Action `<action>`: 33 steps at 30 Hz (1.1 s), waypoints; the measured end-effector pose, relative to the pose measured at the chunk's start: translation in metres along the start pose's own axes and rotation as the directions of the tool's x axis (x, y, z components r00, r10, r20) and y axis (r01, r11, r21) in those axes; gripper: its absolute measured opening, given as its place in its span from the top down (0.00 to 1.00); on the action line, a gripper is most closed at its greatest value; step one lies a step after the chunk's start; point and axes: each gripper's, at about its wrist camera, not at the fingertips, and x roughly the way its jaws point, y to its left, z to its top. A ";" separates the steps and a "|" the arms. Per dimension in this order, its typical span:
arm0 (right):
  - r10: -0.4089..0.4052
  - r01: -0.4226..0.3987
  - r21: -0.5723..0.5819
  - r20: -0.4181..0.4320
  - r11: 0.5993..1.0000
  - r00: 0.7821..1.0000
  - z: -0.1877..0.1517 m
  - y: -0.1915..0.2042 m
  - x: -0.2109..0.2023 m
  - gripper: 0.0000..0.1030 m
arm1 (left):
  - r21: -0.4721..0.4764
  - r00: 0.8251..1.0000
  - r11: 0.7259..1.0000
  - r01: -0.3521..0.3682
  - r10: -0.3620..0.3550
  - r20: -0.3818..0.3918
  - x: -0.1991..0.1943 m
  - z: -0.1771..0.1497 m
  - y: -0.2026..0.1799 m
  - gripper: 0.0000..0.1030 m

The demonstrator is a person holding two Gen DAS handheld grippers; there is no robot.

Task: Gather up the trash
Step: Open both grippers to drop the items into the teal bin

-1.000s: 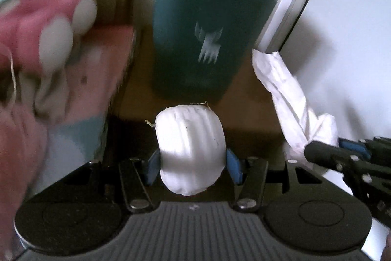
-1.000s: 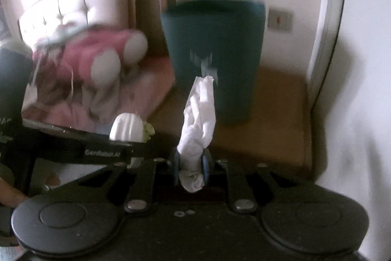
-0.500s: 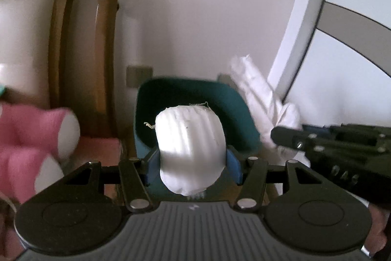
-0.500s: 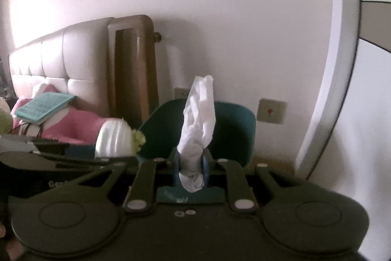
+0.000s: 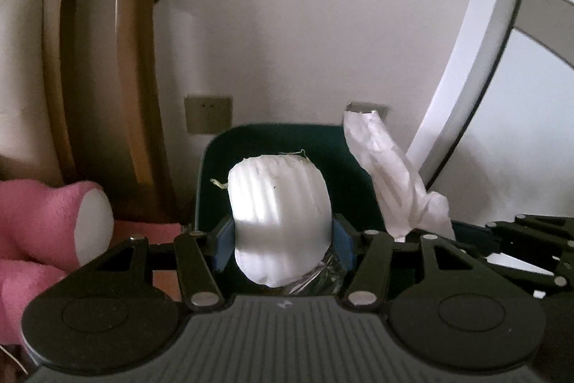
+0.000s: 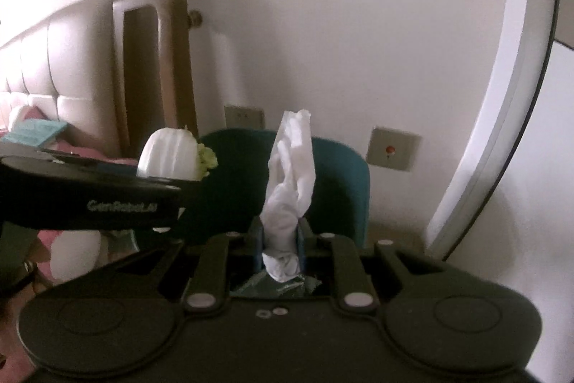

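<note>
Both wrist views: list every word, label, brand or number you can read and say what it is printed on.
"GenRobot.AI": pale, slightly blurred lettering on the side of the left gripper, seen in the right wrist view.
Teal booklet on the bed: any print is too blurred to read.
Trash bin, wall plates: no lettering shows.

White lettering reading "GenRobot.AI", slightly blurred, stands on the black side of the left gripper (image 6: 179, 167), at the left in the right wrist view.
</note>
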 end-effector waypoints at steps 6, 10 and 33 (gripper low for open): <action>-0.007 0.009 0.019 -0.060 1.000 0.998 -0.006 -0.002 0.018 0.81 | 0.011 0.998 1.000 -0.001 0.002 -0.062 0.024 -0.004 0.001 0.46; 0.000 0.001 0.007 -0.080 1.000 0.997 -0.011 0.002 0.021 0.76 | 0.037 0.996 0.999 -0.010 0.013 -0.090 0.034 -0.007 -0.004 0.44; 0.027 -0.026 0.040 -0.035 0.999 0.999 -0.015 -0.011 0.006 0.54 | 0.043 0.998 0.998 0.044 -0.042 -0.056 0.027 -0.016 -0.009 0.27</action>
